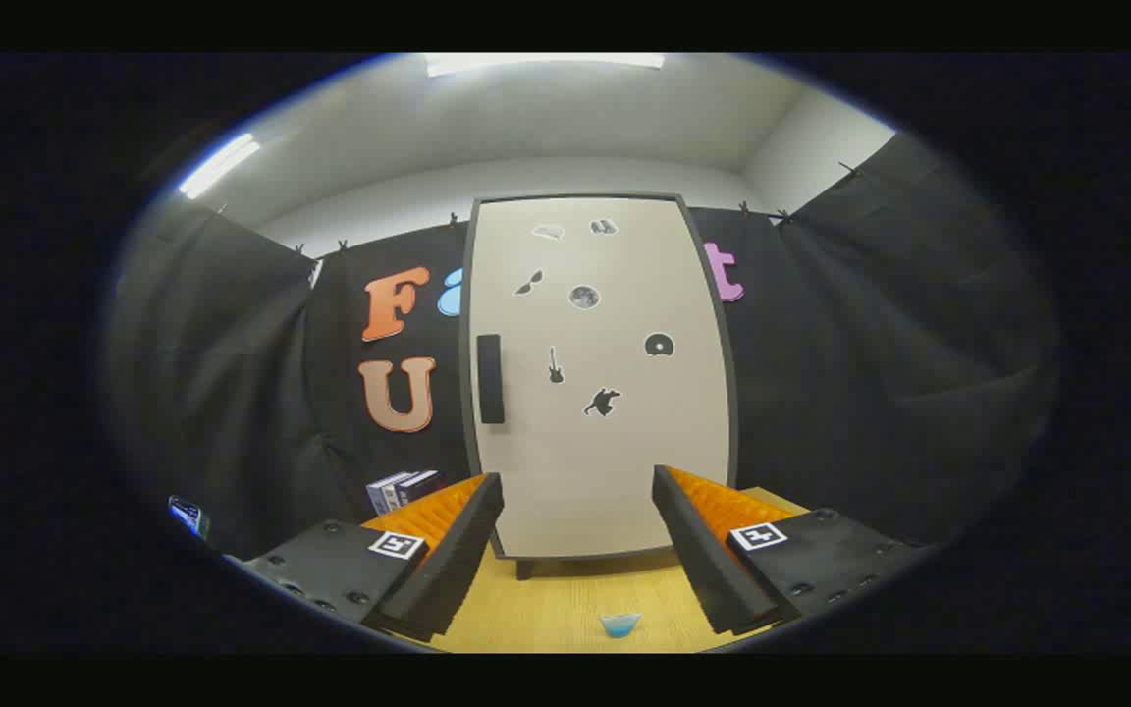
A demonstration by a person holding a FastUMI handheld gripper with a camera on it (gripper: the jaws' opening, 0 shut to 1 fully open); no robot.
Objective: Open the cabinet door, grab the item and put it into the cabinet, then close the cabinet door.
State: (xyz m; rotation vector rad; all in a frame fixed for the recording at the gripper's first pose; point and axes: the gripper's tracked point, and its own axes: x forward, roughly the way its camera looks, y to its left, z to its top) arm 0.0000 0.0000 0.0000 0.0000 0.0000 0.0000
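Cabinet door (615, 432) is shut flat, so the interior is fully hidden. Stickers on the door (583, 297) are too small to identify with certainty; several are just dark blobs. Claw (577, 511) fingers sit wide apart with nothing between them; their rear ends are cut off by the view's edge. Small pale blue item (620, 625) on the tabletop (565, 599), between the fingers, is clipped at the bottom, its shape unclear. Boxes (406, 489) left of the cabinet are partly covered by the left finger (438, 560). Bluish object (187, 514) far left is blurred, can't tell what it is. One cabinet foot (524, 569) shows; the others are hidden behind the fingers.
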